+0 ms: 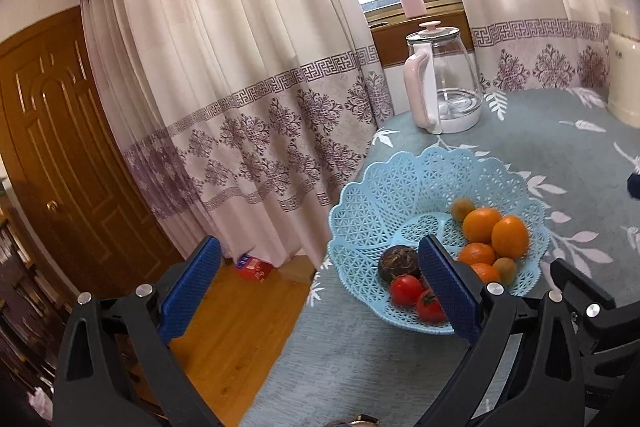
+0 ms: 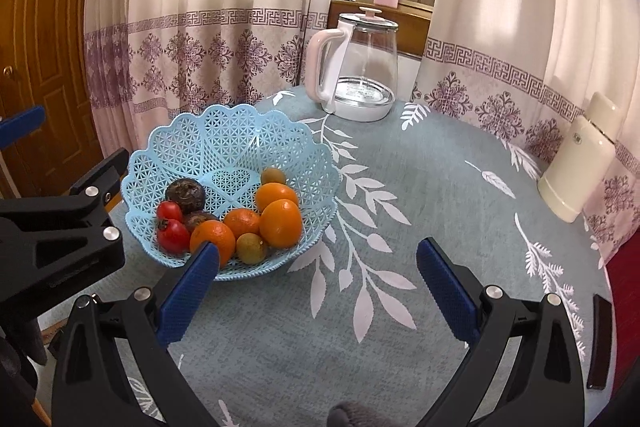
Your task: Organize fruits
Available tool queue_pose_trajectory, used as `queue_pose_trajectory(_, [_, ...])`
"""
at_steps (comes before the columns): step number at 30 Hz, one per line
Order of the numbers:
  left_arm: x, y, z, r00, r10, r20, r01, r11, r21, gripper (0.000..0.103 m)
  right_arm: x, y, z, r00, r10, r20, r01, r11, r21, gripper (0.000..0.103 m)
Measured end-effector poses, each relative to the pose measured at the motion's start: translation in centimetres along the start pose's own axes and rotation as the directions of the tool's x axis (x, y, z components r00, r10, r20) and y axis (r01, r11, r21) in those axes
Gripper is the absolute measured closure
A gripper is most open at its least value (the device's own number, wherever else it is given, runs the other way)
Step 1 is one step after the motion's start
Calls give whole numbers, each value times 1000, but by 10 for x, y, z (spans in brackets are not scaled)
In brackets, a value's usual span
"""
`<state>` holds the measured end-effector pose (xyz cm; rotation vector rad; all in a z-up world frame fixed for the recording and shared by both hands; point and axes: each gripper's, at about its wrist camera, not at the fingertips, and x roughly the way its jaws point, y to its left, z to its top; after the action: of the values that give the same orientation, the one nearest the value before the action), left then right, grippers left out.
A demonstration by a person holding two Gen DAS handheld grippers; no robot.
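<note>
both claws spread wide, nothing between pads. left claw (image 1: pixel 320 291) hangs off table edge beside blue basket (image 2: pixel 176 143); right claw (image 2: pixel 318 285) over bare tablecloth (image 2: pixel 440 187), just right of basket.

fruit all in basket: oranges (image 2: pixel 280 223), tomatoes (image 2: pixel 172 233), dark fruit (image 2: pixel 186 193), small brownish fruit (image 2: pixel 251 247). none seen loose on cloth, so task looks near done.

if any regrasp: come from above, close gently, tomatoes bruise, round fruit rolls.

right view alone shows cream jug (image 2: pixel 576 167) and whole table; left view alone shows floor, red box (image 1: pixel 254 267). kettle (image 2: pixel 356 67) in both.
</note>
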<state>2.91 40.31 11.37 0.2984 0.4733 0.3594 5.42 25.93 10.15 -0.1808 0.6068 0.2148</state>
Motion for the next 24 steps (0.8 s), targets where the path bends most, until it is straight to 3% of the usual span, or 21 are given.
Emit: queue_pose_trajectory(24, [-1,2,-3,1000,6,21,-8,997,77,3,-5,16,3,1000,-1,7,1,998,-63,5])
